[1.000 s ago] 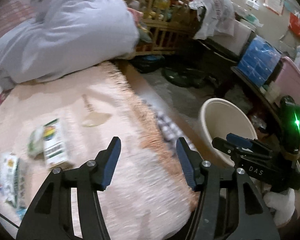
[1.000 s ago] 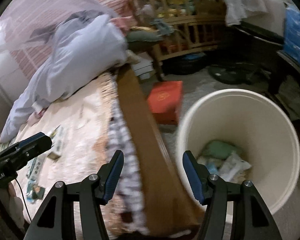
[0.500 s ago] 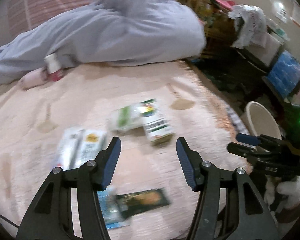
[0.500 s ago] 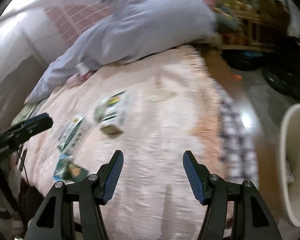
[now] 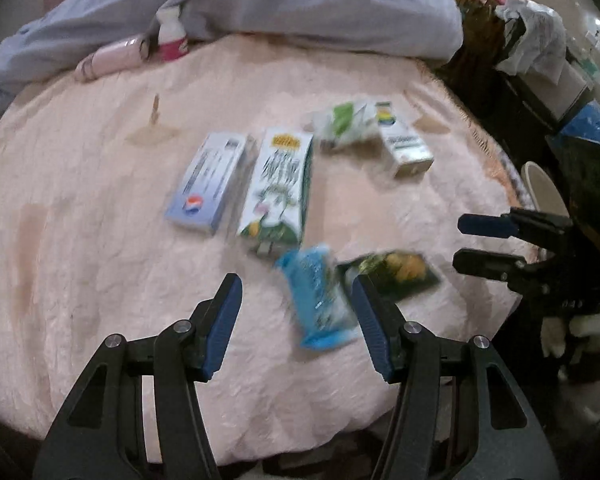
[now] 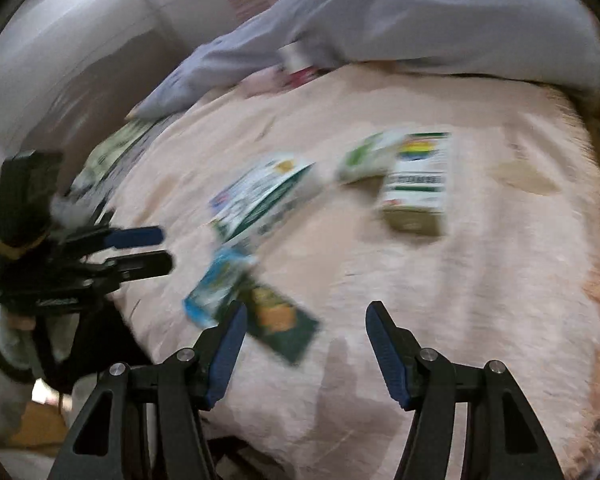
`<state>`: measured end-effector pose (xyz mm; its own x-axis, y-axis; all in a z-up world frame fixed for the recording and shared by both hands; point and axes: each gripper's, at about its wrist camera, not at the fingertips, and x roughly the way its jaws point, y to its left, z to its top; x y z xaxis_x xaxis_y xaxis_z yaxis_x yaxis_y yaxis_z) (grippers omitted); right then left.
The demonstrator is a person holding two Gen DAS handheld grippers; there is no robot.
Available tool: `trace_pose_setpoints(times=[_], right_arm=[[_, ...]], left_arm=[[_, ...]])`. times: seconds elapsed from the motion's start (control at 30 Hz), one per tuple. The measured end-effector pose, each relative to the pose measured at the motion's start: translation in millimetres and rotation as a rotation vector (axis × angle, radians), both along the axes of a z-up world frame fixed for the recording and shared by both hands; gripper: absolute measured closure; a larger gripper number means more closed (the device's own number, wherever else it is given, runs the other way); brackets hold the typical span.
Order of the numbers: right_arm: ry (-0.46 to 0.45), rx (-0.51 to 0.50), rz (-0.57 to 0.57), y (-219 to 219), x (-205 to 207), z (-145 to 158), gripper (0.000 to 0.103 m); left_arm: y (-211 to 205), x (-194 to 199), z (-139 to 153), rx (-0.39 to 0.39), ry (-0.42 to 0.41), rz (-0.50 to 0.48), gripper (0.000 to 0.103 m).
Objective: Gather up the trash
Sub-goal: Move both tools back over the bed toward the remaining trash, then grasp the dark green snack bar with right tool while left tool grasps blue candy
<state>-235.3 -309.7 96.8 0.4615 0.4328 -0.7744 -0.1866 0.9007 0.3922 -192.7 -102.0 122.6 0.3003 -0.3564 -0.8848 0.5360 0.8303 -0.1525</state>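
Both grippers hung over the pink blanket (image 5: 100, 220) with their fingers spread apart and nothing between them: the left gripper (image 5: 296, 312) just short of a blue wrapper (image 5: 318, 300), the right gripper (image 6: 304, 340) beside a dark green packet (image 6: 284, 324). The trash lay scattered on the blanket, all of it motion-blurred: a blue-white box (image 5: 208, 184) touching a green-white carton (image 5: 278, 190), and farther off a crumpled green wrapper (image 5: 342, 124) against a small carton (image 5: 406, 146). A grey duvet (image 5: 300, 4) was heaped at the blanket's far edge.
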Motion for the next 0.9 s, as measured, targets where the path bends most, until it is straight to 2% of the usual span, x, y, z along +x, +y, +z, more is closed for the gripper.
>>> trace_pose_setpoints(times=[0.1,0.23,0.3,0.33,0.4,0.43,0.6,0.67,0.77,0.9], right_arm=[[-0.010,-0.082,0.108,31,5,-9,0.044],[-0.039,-0.171,0.213,60,11,-24,0.044],[-0.065,-0.238,0.239,69,9,-31,0.059],[-0.067,-0.256,0.249,71,9,-34,0.075],[-0.070,-0.262,0.255,70,6,-36,0.086],[-0.076,-0.267,0.244,67,4,-34,0.093],[-0.094,-0.230,0.123,32,-7,-15,0.094],[-0.099,-0.220,0.082,20,-9,-8,0.094],[-0.117,-0.196,0.020,2,-15,3,0.094],[-0.153,-0.186,-0.052,-19,-27,19,0.094]], left_arm=[[10,4,-2,-0.008,0.016,0.023,0.047],[12,7,-4,-0.057,0.061,0.033,0.047],[7,8,-9,-0.073,0.087,0.023,0.047],[3,7,-12,-0.074,0.094,0.017,0.047],[-7,7,-21,-0.062,0.101,0.006,0.047],[-12,7,-25,-0.057,0.102,0.000,0.047],[-33,5,-47,-0.015,0.094,-0.020,0.049],[-37,5,-53,-0.036,0.125,-0.020,0.074],[-43,0,-49,-0.073,0.125,-0.034,0.075],[-56,-9,-26,-0.138,0.080,-0.055,0.075]])
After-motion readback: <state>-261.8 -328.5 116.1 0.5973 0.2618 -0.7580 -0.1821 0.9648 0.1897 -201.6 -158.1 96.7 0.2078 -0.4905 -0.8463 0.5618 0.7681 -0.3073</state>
